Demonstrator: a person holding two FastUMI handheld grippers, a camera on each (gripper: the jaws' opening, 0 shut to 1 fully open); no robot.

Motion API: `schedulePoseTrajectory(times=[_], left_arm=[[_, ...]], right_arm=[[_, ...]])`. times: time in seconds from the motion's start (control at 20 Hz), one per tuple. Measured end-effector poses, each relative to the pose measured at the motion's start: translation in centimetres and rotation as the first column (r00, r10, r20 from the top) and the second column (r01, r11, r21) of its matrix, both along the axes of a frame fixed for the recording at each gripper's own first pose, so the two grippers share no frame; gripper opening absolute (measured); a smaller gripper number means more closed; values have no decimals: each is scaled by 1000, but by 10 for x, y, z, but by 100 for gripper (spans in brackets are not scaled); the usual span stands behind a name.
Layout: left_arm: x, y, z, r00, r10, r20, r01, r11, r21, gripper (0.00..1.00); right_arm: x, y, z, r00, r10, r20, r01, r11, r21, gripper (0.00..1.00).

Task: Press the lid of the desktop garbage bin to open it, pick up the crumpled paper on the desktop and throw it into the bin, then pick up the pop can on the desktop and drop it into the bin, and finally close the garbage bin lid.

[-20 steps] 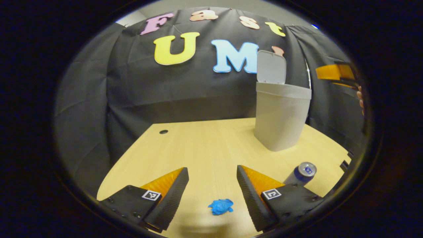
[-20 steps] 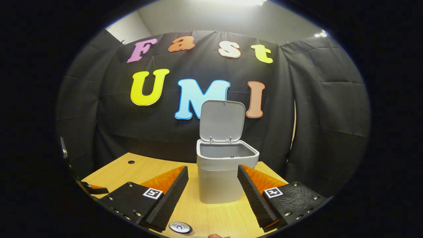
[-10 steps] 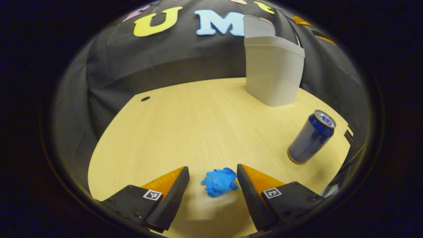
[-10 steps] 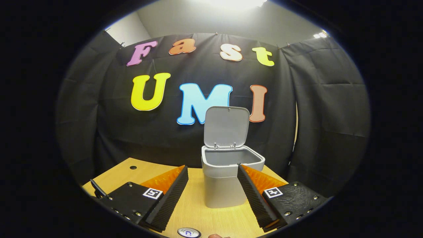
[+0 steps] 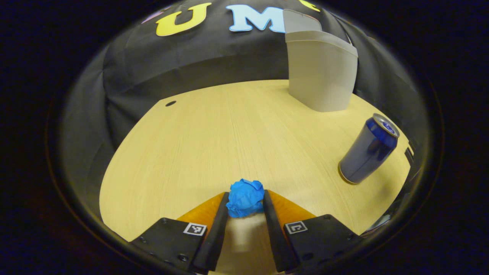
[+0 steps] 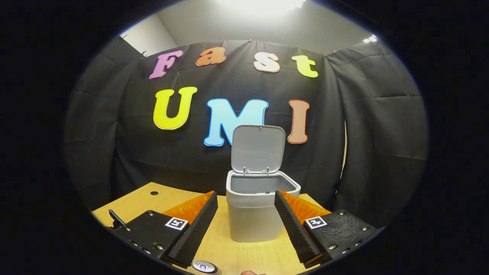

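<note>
In the left gripper view, the left gripper (image 5: 245, 200) was low over the wooden desk (image 5: 214, 145), and its two fingers (image 5: 218, 225) were pinching the crumpled paper (image 5: 245, 198) from both sides. The paper was a small bright blue ball with many folds, nearly round, so no long axis could be told; it sat between the fingertips at the near part of the desk. To the right stood the pop can (image 5: 368, 149), dark blue with a silver top. It was upright on its base, though in this view its long axis looked tilted, with the top toward the upper right. It was well apart from the paper. Farther back on the right stood the garbage bin (image 5: 321, 72), light grey and taller than wide, with its lid (image 5: 300, 23) raised behind it. In the right gripper view, the right gripper (image 6: 246, 221) hung above the desk (image 6: 244, 256) with its fingers (image 6: 196, 229) spread wide and holding nothing. Between them and farther away stood the bin (image 6: 254, 214), its mouth open toward the top. The lid (image 6: 258, 149) stood almost vertical on its hinge at the back edge. The silver top of the can (image 6: 204, 266) showed at the bottom edge.
</note>
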State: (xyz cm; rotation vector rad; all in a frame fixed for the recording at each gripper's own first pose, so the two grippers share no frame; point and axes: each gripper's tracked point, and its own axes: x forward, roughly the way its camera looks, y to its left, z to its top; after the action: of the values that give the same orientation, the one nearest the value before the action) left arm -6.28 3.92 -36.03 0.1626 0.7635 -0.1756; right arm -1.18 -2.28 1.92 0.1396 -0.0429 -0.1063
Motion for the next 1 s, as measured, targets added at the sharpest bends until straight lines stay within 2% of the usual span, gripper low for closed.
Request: schedulePoseTrajectory(times=[0.1,0.15,0.25,0.3,0.35,0.4,0.65,0.7,0.85,1.0], left_arm=[[1,-4,1,1000,3,-8,-3,1000,10,49],[-1,-7,1,1000,-4,-10,4,1000,9,51],[-3,-10,2,1000,6,-25,-6,1000,4,30],[-3,-12,4,1000,6,-22,-5,1000,5,34],[-2,-9,9,1000,24,0,-24,999,26,34],[1,-8,15,999,27,16,-28,999,38,22],[7,-23,41,997,19,74,-21,1000,16,19],[10,-24,48,996,22,88,-23,1000,12,22],[19,-31,74,990,39,137,-38,999,-14,21],[30,-34,110,980,68,189,-60,997,-49,23]], right_arm=[[0,-5,-6,1000,0,-11,0,1000,14,96],[-2,-8,-7,1000,-1,-14,1,1000,18,96],[-4,-12,-12,1000,-2,-20,2,1000,23,96],[-4,-15,-13,1000,-2,-23,3,1000,22,96],[-5,-17,-15,1000,-3,-24,4,1000,19,96],[-5,-19,-16,1000,-4,-28,5,1000,15,96],[-4,-27,-12,1000,-6,-13,6,1000,7,96],[-3,-29,-9,1000,-6,-8,6,1000,3,96],[-2,-30,-8,1000,0,-2,0,1000,-10,96],[-5,-32,-7,1000,8,5,-8,1000,-12,96]])
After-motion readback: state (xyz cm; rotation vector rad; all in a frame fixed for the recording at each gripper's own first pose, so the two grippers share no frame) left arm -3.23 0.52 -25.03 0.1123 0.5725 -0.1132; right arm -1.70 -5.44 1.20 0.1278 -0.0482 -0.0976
